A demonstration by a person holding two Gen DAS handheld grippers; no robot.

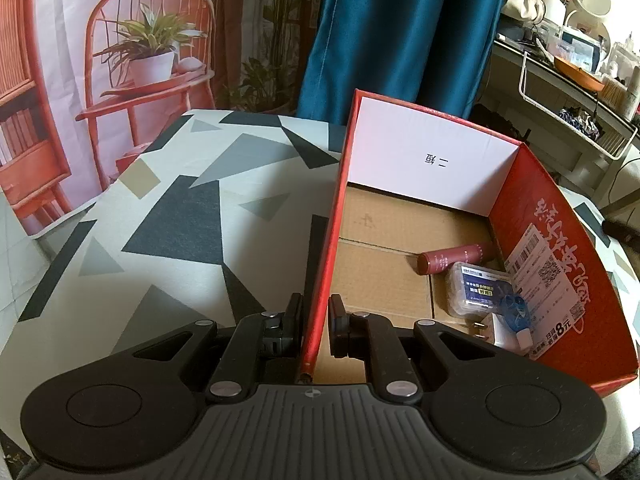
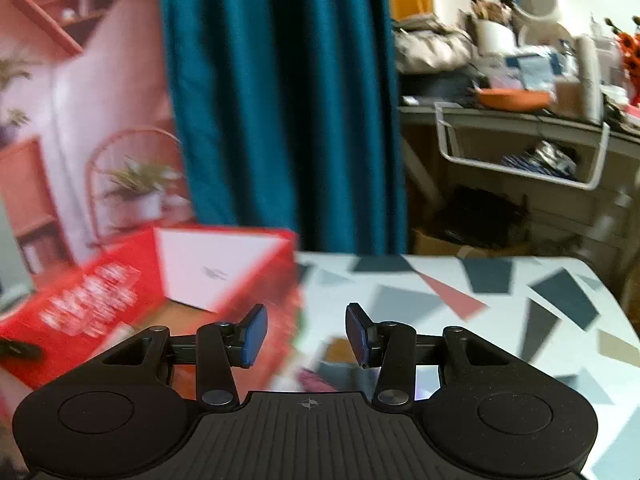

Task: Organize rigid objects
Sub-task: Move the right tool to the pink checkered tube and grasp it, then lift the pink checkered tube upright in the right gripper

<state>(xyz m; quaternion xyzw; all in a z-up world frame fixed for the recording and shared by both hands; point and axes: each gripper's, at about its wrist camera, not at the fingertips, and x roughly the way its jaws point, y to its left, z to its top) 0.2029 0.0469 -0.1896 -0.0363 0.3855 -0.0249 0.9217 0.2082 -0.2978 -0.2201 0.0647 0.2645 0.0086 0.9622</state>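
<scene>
Left hand-held gripper (image 1: 316, 322) straddles box wall (image 1: 322, 248); right hand-held gripper (image 2: 306, 334) open, blurred.

The left gripper (image 1: 316, 326) had its jaws narrowed around the box wall (image 1: 320, 280), one on each side. The right gripper (image 2: 306, 334) hung with jaws spread apart, holding nothing.
</scene>
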